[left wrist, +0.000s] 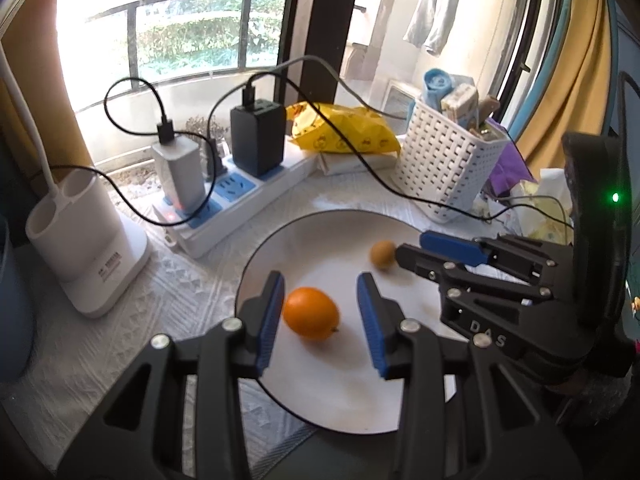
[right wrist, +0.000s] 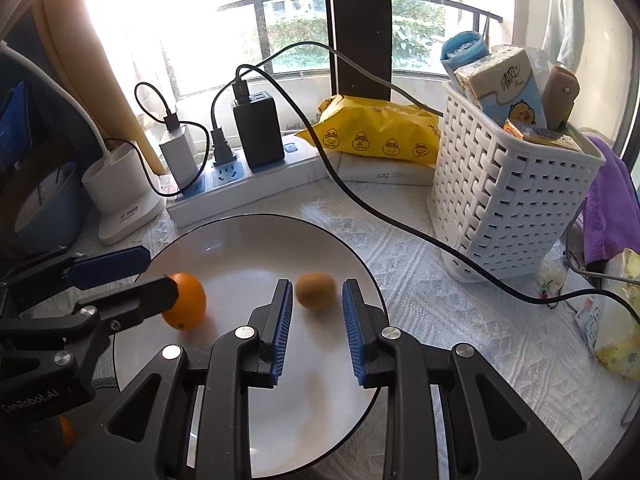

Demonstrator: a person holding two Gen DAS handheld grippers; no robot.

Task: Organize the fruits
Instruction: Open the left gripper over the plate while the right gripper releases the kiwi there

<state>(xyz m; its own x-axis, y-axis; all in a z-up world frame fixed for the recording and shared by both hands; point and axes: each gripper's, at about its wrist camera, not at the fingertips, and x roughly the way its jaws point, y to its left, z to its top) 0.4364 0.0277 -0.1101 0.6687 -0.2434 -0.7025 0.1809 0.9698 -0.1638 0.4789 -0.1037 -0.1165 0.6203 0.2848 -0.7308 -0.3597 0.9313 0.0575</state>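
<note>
A big window (right wrist: 280, 20) with a dark balcony railing fills the far side of the room, bright with daylight and green hedges outside, and a mustard curtain (left wrist: 576, 80) hangs down at the right. Below it the table is spread with a white embossed cloth (right wrist: 440, 300). On the cloth, near the middle, sits a wide white plate (right wrist: 248, 240) with a thin dark rim.

To the right of the plate stands a white woven basket (right wrist: 508, 208) stuffed with tissue packs, with a purple cloth (right wrist: 612, 208) beside it. Behind the plate, along the window, lies a white power strip (right wrist: 248, 184) carrying a black charger and a white one, their black cables looping over the table. A yellow packet (right wrist: 380, 132) lies between the strip and the basket. At the left end stands a white holder (left wrist: 84, 248) with two round wells.

Two fruits rest on the plate, apart from each other. The orange (left wrist: 311, 312) lies toward the left, framed by the left gripper (left wrist: 320, 312), whose blue pads stand apart on either side of it; one pad is close against it, the other clear. The small brown fruit (right wrist: 316, 290) lies farther right, between the spread fingers of the right gripper (right wrist: 316, 308), which do not press on it.
</note>
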